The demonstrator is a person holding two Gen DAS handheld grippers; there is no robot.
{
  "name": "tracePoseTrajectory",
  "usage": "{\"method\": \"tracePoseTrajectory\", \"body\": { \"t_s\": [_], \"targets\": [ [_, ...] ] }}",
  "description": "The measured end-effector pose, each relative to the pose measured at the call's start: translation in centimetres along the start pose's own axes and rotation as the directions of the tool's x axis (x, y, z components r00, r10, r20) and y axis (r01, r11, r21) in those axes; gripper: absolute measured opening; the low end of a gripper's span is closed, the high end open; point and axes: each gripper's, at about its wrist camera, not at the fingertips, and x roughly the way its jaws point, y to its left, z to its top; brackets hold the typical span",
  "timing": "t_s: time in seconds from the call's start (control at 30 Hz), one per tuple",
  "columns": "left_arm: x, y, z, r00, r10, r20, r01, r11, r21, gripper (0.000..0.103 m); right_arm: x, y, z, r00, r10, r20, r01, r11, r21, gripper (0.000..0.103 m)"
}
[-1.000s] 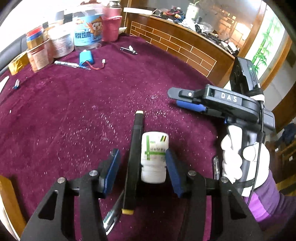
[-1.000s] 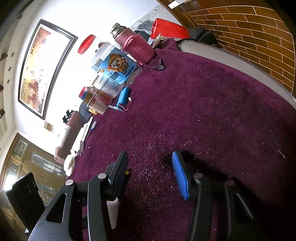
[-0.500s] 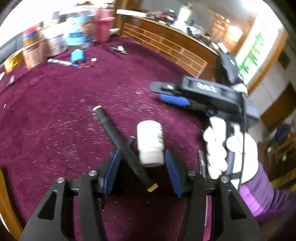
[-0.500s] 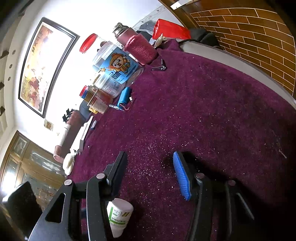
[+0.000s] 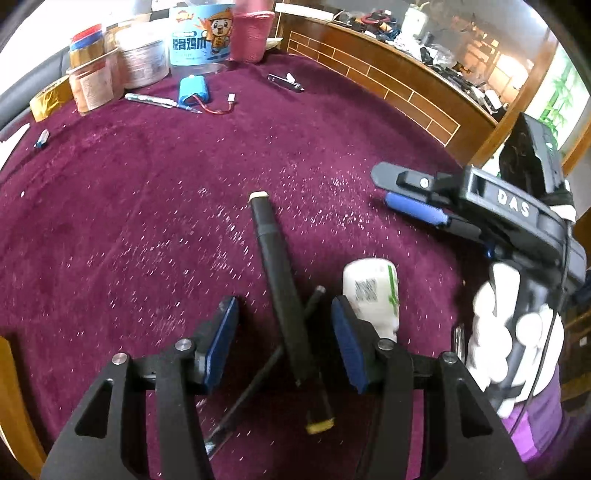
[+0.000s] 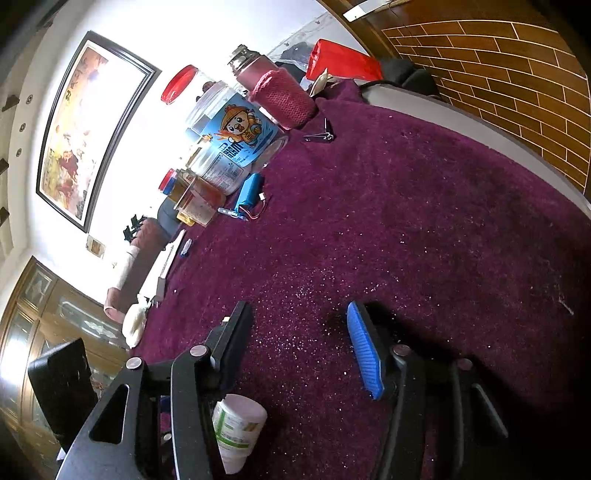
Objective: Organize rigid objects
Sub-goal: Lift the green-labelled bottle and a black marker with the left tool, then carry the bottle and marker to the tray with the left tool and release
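My left gripper (image 5: 283, 306) hangs low over the purple cloth, and its jaws are closing. A black marker (image 5: 275, 266) with a yellow end cap lies between the blue pads (image 5: 221, 343), with a gap on each side. A thin black stick (image 5: 258, 376) crosses under it. A white bottle (image 5: 371, 295) with a green label lies on its side just outside the right finger; in the right wrist view the white bottle (image 6: 236, 428) shows at the lower left. My right gripper (image 6: 298, 314) stands open over bare cloth, and a white-gloved hand (image 5: 509, 332) holds the right gripper (image 5: 384, 186).
At the far edge stand a cartoon-labelled jar (image 5: 201, 37), a pink knitted sleeve (image 5: 251, 35), tape rolls (image 5: 142, 61) and small jars (image 5: 92, 85). A blue battery pack (image 5: 192, 92), a pen (image 5: 155, 100) and nail clippers (image 5: 286, 81) lie nearby. A wooden brick-pattern edge (image 5: 406, 96) borders the cloth.
The white bottle was between my left jaws; now it lies outside the right finger. The left gripper shifted left over the black marker and its jaws narrowed. The right gripper stayed put.
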Motion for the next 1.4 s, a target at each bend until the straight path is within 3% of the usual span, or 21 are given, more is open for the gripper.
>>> {"method": "tracePoseTrajectory", "body": {
  "t_s": [0.03,0.07,0.17,0.27,0.5,0.63,0.73,0.97,1.07,1.23,1.4],
  "targets": [
    [0.2,-0.3,0.3,1.000,0.006,0.001,-0.006,1.000,0.001,0.019,0.0,0.0,0.0,1.000,0.000,0.001,0.000,1.000,-0.001,0.049],
    [0.3,-0.6,0.5,1.000,0.005,0.001,-0.005,1.000,0.002,0.013,0.0,0.0,0.0,1.000,0.000,0.001,0.000,1.000,-0.002,0.049],
    [0.6,-1.8,0.5,0.999,-0.028,-0.018,0.029,0.999,0.043,0.013,0.1,0.1,0.0,1.000,0.000,0.002,0.000,1.000,-0.003,0.049],
    [0.4,-2.8,0.0,1.000,0.003,-0.013,-0.002,0.995,0.098,0.013,0.0,0.1,0.0,1.000,0.001,0.001,-0.001,1.000,-0.004,0.051],
    [1.1,-3.9,0.5,0.999,0.045,0.020,-0.047,0.993,0.107,0.011,0.1,0.1,0.0,1.000,0.003,0.001,-0.003,1.000,-0.013,0.052],
    [0.6,-3.2,0.4,0.999,-0.010,0.032,0.008,0.998,0.070,0.011,0.1,0.2,0.0,1.000,0.004,0.003,-0.004,1.000,-0.017,0.052],
    [-1.1,-2.2,0.0,0.995,-0.057,0.087,0.056,0.998,0.014,0.011,0.2,0.2,0.0,1.000,0.005,0.005,-0.005,1.000,-0.021,0.053],
    [-7.9,0.8,-2.5,0.955,-0.153,0.255,0.190,0.974,-0.126,0.012,0.2,0.2,-0.1,1.000,0.004,0.004,-0.004,1.000,-0.022,0.053],
    [-11.2,2.5,-4.7,0.933,-0.166,0.321,0.229,0.958,-0.170,0.012,-0.1,1.4,-0.1,0.996,-0.066,-0.052,0.062,0.996,-0.065,0.053],
    [-15.5,6.0,-8.5,0.905,-0.149,0.399,0.258,0.937,-0.235,0.012,-0.7,5.4,-3.2,0.978,-0.139,-0.155,0.102,0.969,-0.225,0.053],
    [-18.9,9.9,-12.9,0.885,-0.073,0.459,0.237,0.921,-0.310,0.012,0.4,7.1,-5.8,0.960,-0.202,-0.192,0.142,0.947,-0.287,0.053]
  ]
}}
